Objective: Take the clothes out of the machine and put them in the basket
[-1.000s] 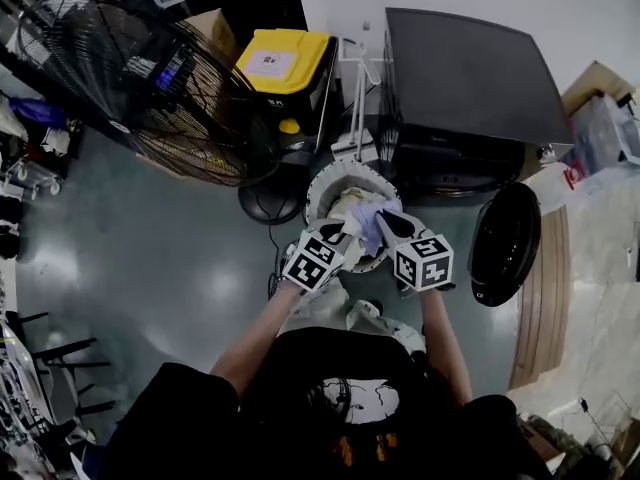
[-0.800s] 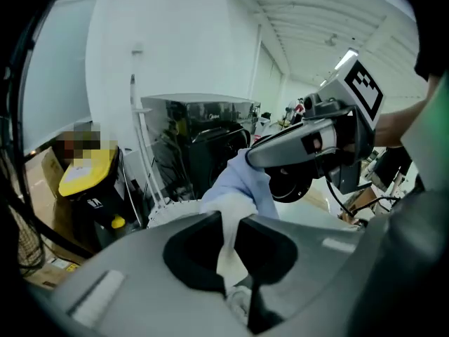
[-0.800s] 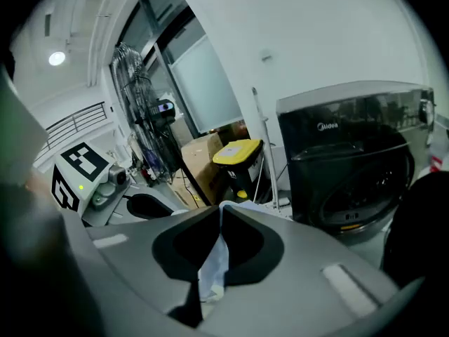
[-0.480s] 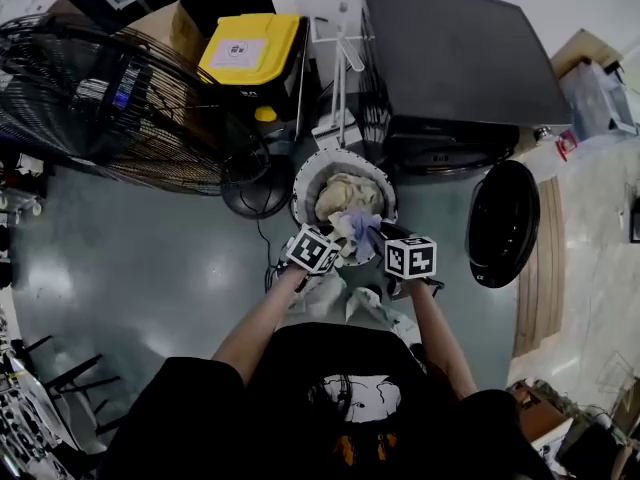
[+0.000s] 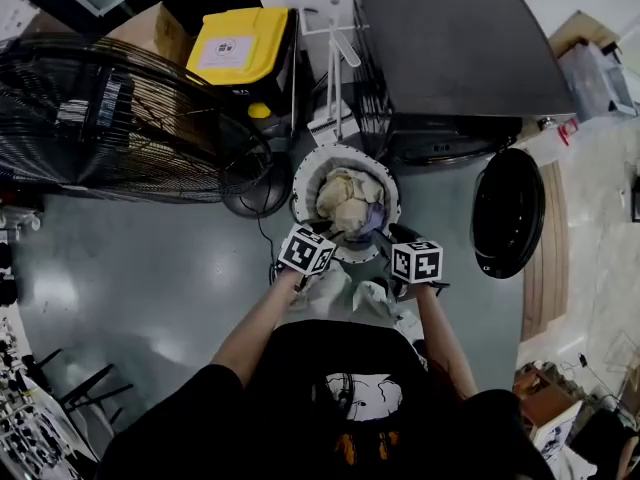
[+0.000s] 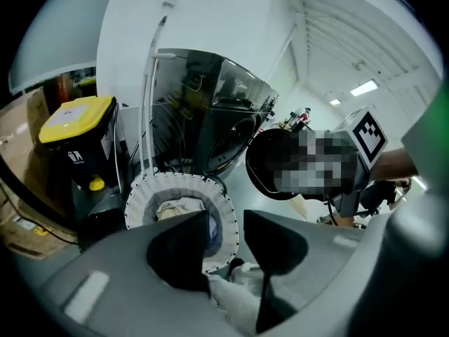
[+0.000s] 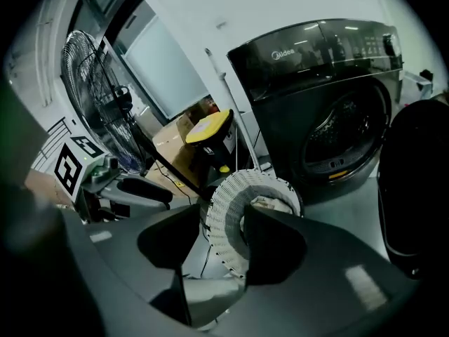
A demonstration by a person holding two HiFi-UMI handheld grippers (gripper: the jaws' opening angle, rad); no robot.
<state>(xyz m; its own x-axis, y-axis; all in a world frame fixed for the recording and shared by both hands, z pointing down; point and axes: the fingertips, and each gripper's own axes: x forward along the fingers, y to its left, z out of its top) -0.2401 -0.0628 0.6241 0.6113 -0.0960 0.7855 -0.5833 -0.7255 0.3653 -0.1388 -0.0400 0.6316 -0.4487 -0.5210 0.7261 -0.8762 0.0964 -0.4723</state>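
Note:
A round white basket [image 5: 305, 183] stands on the floor in front of the black washing machine [image 5: 450, 48], whose door [image 5: 507, 213] hangs open to the right. Pale clothes [image 5: 348, 198] with a lavender piece at their near side fill the basket. My left gripper [image 5: 325, 231] and right gripper [image 5: 393, 234] hover at the near rim, both open. In the left gripper view the jaws [image 6: 226, 237] frame the basket [image 6: 140, 195]; pale fabric shows low behind them. The right gripper's jaws [image 7: 221, 237] have just been opening, with nothing between them and the basket [image 7: 224, 202] seen through the gap.
A large floor fan [image 5: 120, 118] stands at the left. A black bin with a yellow lid [image 5: 240, 48], a cardboard box [image 5: 150, 30] and a white stand [image 5: 335, 48] crowd the space behind the basket. My legs are just below the grippers.
Both grippers have sunk to the basket's near rim. The lavender and white garment they carried between them now lies in the basket. The right jaws have opened.

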